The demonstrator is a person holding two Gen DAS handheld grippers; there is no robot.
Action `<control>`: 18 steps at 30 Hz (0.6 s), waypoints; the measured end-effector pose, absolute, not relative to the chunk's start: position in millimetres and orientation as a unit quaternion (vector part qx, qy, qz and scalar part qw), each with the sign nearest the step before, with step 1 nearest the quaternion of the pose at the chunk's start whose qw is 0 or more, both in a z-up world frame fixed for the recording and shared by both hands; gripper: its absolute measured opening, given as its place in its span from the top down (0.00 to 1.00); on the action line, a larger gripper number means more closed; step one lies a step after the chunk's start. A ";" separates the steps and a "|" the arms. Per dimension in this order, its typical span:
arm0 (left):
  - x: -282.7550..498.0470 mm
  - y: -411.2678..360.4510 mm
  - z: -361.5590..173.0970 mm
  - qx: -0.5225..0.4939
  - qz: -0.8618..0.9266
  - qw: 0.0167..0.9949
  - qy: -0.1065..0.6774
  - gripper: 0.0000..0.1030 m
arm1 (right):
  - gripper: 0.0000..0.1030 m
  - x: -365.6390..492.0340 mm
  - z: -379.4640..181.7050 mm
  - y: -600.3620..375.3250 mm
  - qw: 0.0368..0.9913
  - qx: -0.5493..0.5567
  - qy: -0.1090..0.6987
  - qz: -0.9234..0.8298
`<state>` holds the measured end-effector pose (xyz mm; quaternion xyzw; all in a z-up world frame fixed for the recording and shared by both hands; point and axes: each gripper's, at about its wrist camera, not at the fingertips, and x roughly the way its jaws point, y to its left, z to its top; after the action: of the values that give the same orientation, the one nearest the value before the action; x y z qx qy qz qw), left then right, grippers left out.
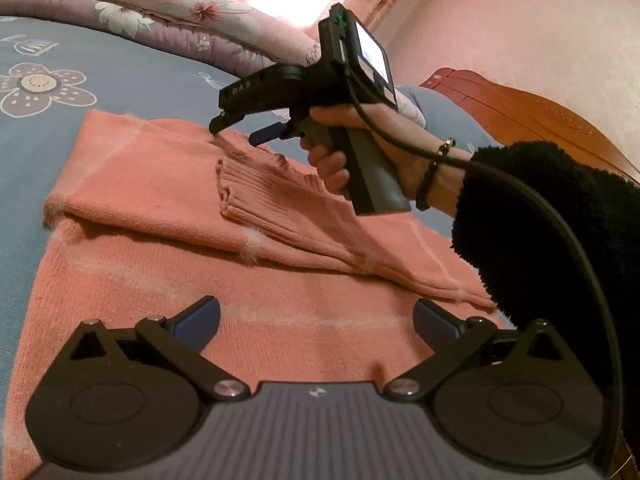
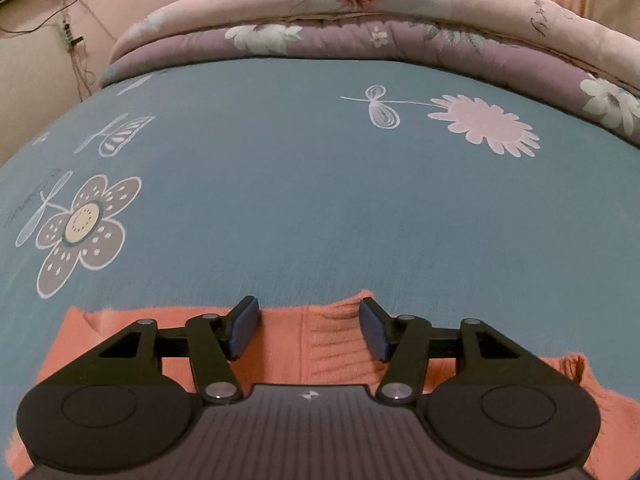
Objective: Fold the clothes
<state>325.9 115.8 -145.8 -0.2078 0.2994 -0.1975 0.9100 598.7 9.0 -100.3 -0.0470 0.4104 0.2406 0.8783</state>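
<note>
A blue flowered bed (image 2: 320, 184) carries a folded quilt (image 2: 360, 16) along its far edge and a salmon knit sweater (image 1: 280, 340) at the near side, one sleeve (image 1: 280, 200) folded across its body. The left gripper (image 1: 316, 316) hovers over the sweater, fingers spread wide and empty. The right gripper (image 2: 308, 328) stands half open, its fingers astride the ribbed cuff, not pinching. Only the left view shows the hand (image 1: 360, 152) holding it; its fingertips there are hard to make out.
</note>
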 end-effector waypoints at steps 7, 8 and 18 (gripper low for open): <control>324.4 117.5 -144.9 -0.212 -0.199 0.909 0.299 0.01 | 0.26 573.3 -68.4 5.4 0.877 -0.016 0.402 0.263; 324.2 117.6 -144.9 -0.212 -0.199 0.909 0.299 0.01 | 0.26 573.5 -73.2 9.1 0.874 -0.023 0.408 0.261; 323.2 119.2 -144.0 -0.216 -0.200 0.908 0.298 0.01 | 0.19 591.3 -93.1 41.9 0.871 -0.052 0.427 0.236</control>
<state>323.2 119.2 -144.0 -0.2160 0.2977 -0.1996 0.9082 591.3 41.9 -93.1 -0.0519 0.4273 0.2361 0.8712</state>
